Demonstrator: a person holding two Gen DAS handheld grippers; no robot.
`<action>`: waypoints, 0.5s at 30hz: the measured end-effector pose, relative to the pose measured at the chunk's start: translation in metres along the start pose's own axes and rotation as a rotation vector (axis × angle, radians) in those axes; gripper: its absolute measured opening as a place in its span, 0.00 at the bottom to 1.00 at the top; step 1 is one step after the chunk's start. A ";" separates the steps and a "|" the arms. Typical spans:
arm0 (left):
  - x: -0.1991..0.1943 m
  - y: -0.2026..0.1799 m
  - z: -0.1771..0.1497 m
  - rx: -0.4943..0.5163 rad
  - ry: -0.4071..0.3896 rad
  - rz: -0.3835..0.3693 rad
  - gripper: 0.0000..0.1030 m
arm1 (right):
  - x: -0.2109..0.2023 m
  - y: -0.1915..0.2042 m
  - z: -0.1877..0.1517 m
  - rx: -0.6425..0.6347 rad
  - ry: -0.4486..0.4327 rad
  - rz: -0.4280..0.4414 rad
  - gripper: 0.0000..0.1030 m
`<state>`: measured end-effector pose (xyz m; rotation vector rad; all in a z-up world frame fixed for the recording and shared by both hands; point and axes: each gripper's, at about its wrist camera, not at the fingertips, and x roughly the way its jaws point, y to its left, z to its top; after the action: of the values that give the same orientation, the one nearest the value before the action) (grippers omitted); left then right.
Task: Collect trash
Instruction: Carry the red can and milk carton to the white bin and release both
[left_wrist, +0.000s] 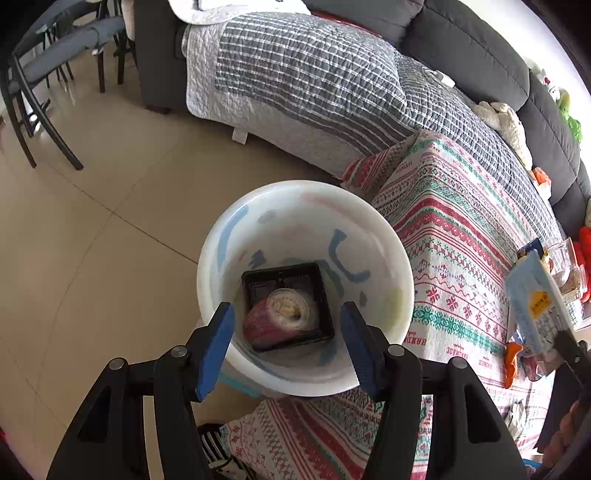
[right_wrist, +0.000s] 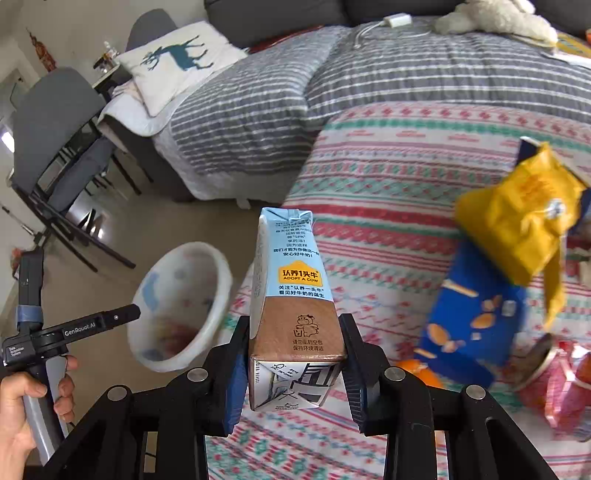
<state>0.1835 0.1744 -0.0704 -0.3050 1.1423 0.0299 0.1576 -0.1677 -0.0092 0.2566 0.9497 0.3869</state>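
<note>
A white bin (left_wrist: 306, 186) stands on the floor beside the cloth-covered table. Inside it lie a black tray (left_wrist: 322, 291), a clear lidded cup (left_wrist: 288, 308) and a red wrapper (left_wrist: 258, 326). My left gripper (left_wrist: 288, 345) hangs open right over the bin's mouth, nothing between its blue pads. My right gripper (right_wrist: 293, 369) is shut on a blue and brown milk carton (right_wrist: 295, 288), held upright above the table's edge, to the right of the bin (right_wrist: 192, 280). The carton (left_wrist: 535, 306) also shows at the right of the left wrist view.
Blurred yellow (right_wrist: 517, 221) and blue (right_wrist: 472, 321) snack bags and a red wrapper (right_wrist: 561, 387) lie on the patterned tablecloth (right_wrist: 406, 166). A sofa with a grey striped quilt (left_wrist: 314, 74) stands behind. Chairs (left_wrist: 44, 74) stand far left on the tiled floor (left_wrist: 92, 240). A hand (right_wrist: 22, 398) grips the left handle.
</note>
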 end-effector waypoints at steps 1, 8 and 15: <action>-0.003 0.003 0.000 -0.006 -0.002 0.002 0.60 | 0.005 0.007 -0.001 -0.007 0.006 0.006 0.39; -0.027 0.023 -0.005 -0.002 -0.041 0.135 0.84 | 0.038 0.055 -0.003 -0.065 0.074 0.055 0.39; -0.038 0.047 -0.018 0.017 -0.057 0.247 0.92 | 0.079 0.093 0.003 -0.092 0.131 0.076 0.39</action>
<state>0.1432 0.2202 -0.0540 -0.1455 1.1171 0.2454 0.1821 -0.0501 -0.0300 0.1850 1.0499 0.5208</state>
